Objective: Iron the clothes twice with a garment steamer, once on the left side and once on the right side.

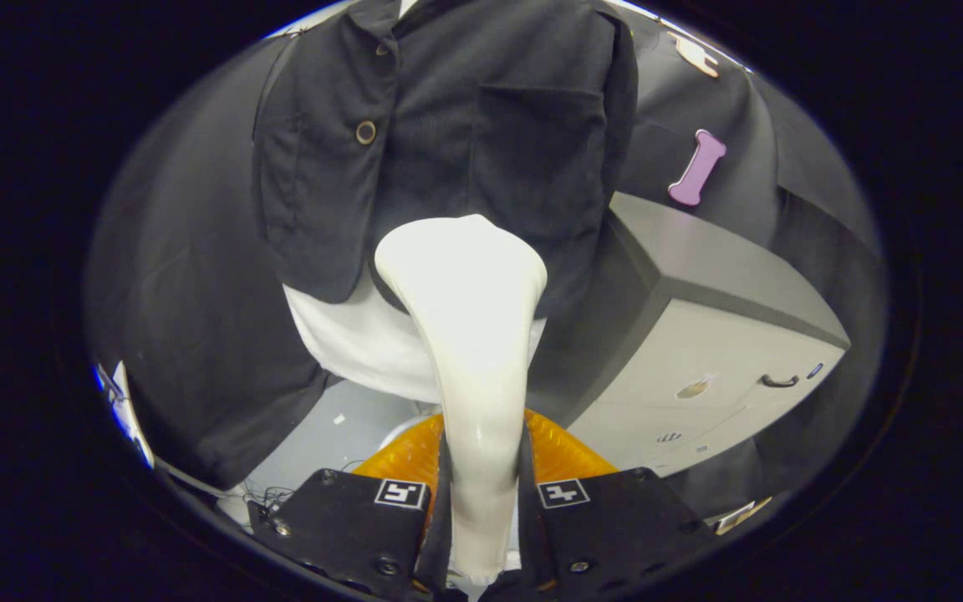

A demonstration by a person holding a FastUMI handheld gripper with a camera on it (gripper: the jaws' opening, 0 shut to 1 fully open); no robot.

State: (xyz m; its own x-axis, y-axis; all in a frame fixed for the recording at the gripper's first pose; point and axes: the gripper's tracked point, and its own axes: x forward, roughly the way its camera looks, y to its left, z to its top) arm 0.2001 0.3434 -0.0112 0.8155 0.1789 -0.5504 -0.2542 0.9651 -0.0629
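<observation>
Fingers [481, 510] clamping steamer [469, 334], cabinet [699, 334] beside.

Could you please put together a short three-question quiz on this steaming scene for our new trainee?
1. True or false: the gripper is shut on the handle of the garment steamer.
2. The steamer's head sits in front of which part of the dark jacket?
A. the collar
B. the lower hem, near the middle
C. a sleeve cuff
3. Fill in: below the jacket's hem hangs a ____ garment.

Key:
1. True: both fingers press on the handle's sides.
2. B: the head covers the hem just beyond the fingers, with the chest pocket above it.
3. White.
</observation>
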